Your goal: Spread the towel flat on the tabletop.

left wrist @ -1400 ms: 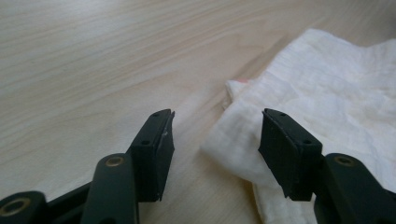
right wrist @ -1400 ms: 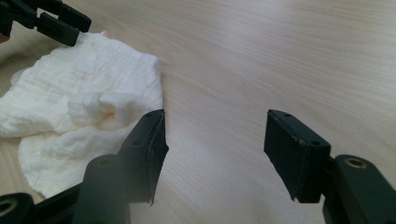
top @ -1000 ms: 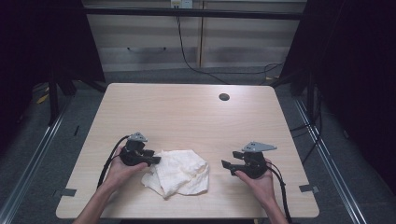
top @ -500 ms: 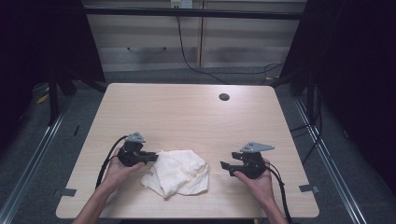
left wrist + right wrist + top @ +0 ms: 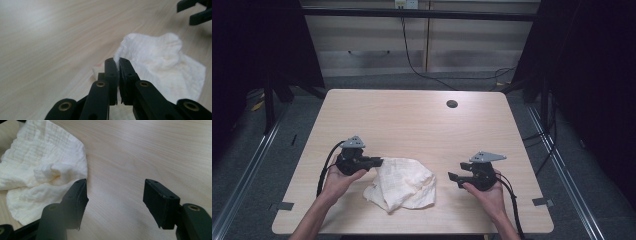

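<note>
A crumpled cream-white cloth [image 5: 402, 185] lies near the table's front edge, between the two hands. My left gripper [image 5: 379, 161] has just closed its jaws on the cloth's left edge. In the left gripper view the cloth [image 5: 160, 62] is pinched between the two black jaws of that gripper [image 5: 117, 62] and lifted a little. My right gripper [image 5: 452, 176] rests to the right of the cloth, its jaws wide apart. In the right gripper view nothing but bare table lies within that gripper [image 5: 115, 192], and the cloth [image 5: 42, 170] sits to the left of the jaws.
The light wooden table [image 5: 412, 125] has a dark round grommet [image 5: 452, 104] at its back right. Black cables trail from both grippers toward the front edge. Dark floor and metal rails surround the table.
The left gripper's jaws have closed on the cloth's edge and the hand has risen slightly, pulling that edge up. The right gripper has stayed where it was.
</note>
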`<control>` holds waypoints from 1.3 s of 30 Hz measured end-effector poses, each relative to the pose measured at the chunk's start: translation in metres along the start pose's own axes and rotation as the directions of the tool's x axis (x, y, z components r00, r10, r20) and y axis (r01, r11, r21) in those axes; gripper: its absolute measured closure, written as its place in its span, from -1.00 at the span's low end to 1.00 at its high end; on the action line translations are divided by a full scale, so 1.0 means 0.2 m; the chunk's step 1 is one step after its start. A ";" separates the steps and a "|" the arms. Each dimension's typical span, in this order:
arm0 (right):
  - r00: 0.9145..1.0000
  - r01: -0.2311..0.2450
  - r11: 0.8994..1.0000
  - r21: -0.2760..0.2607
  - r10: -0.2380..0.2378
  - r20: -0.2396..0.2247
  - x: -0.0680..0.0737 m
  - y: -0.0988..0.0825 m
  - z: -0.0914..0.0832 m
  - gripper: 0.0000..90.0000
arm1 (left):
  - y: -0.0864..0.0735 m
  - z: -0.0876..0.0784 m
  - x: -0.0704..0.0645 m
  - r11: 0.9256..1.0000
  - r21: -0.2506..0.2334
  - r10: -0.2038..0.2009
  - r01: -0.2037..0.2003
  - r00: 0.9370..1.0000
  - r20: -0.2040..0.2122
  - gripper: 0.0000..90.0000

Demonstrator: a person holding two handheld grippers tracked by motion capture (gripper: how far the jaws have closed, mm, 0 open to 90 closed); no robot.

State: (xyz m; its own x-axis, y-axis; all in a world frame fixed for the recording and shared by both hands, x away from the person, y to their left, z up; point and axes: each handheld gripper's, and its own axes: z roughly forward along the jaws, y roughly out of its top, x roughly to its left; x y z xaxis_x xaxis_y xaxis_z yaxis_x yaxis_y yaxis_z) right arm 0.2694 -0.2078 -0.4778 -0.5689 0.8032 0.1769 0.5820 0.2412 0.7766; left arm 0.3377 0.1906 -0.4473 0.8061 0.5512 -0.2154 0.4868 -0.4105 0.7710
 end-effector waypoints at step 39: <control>1.000 -0.013 1.000 -0.029 0.013 -0.009 -0.01 0.02 -0.03 -0.22 | 0.48 -0.35 -0.41 0.938 -0.280 0.241 -0.207 0.966 0.094 0.91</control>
State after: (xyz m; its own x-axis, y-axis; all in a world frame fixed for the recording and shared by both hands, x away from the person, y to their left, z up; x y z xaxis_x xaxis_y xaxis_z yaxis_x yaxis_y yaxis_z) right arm 0.2685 -0.2116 -0.4720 -0.5665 0.8014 0.1920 0.5724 0.2150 0.7913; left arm 0.2953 0.1570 -0.3128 0.9277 0.3649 -0.0788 0.1958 -0.2958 0.9350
